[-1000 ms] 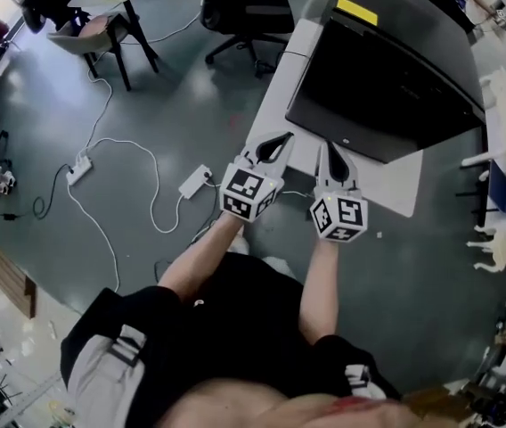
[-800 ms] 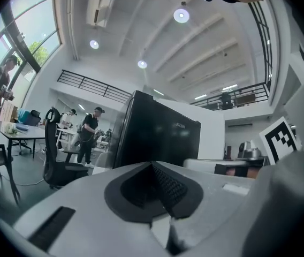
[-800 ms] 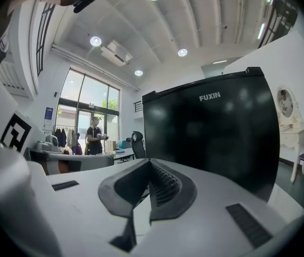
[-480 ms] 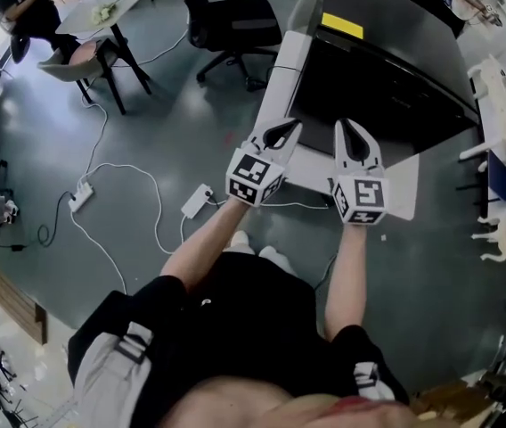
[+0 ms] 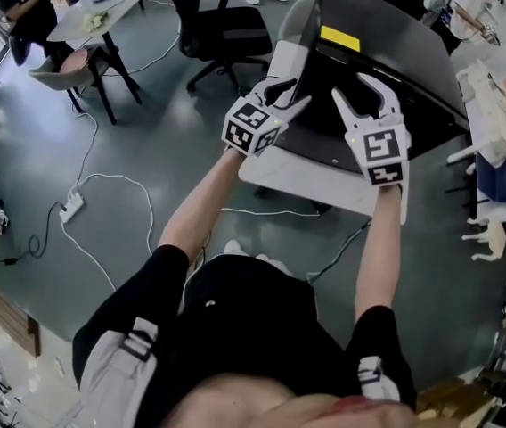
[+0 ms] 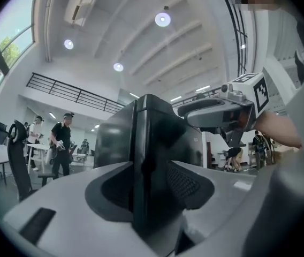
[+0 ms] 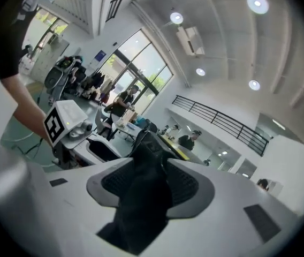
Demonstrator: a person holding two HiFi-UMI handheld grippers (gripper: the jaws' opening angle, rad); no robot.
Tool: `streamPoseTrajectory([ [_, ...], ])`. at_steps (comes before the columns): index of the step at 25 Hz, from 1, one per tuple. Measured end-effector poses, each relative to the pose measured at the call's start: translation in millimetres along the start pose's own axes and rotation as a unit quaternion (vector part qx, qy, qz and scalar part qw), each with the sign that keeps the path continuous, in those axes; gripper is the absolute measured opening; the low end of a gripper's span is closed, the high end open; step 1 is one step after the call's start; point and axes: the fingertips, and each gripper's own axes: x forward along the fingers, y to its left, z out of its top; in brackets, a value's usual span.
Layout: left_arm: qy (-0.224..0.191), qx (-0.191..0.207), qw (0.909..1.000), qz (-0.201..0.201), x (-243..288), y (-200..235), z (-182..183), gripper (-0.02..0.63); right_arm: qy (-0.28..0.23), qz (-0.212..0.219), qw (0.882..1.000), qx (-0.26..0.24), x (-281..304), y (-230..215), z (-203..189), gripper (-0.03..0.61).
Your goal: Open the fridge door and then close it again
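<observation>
A black fridge (image 5: 395, 61) with a yellow label (image 5: 340, 38) stands on a white table (image 5: 324, 181); its door looks closed. My left gripper (image 5: 287, 94) is raised at the fridge's front left edge, and its jaws are opening with nothing gripped. My right gripper (image 5: 360, 92) hangs in front of the dark door, its jaws also opening and empty. In the left gripper view the fridge's edge (image 6: 144, 143) fills the gap between the jaws, and the right gripper (image 6: 221, 114) shows beyond. The right gripper view has the fridge (image 7: 146, 159) ahead and the left gripper (image 7: 69, 127) beside it.
A black office chair (image 5: 222, 25) stands left of the fridge table. A desk (image 5: 102, 7) with a seated person (image 5: 21, 7) is at upper left. A power strip (image 5: 70, 208) and cables lie on the grey floor. A cluttered white table (image 5: 502, 87) is on the right.
Both grippers have risen from the table's near edge up to the fridge front. Their jaws were together before and now stand spread. The right gripper has rolled.
</observation>
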Motion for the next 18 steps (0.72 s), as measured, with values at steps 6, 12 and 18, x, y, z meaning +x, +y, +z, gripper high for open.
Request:
streamPoseTrajectory([
  [6, 0.007, 0.03, 0.9991, -0.029, 16, 1, 6, 0.196, 0.083, 0.007, 0.99, -0.116, 19, -2, -3, 0.18],
  [12, 0.01, 0.042, 0.9971, -0.062, 25, 1, 6, 0.199, 0.137, 0.01, 0.975, -0.175, 26, -6, -14, 0.137],
  [18, 0.01, 0.036, 0.9968, -0.07, 26, -3, 9, 0.199, 0.149, 0.014, 0.973, -0.175, 24, -9, -13, 0.115],
])
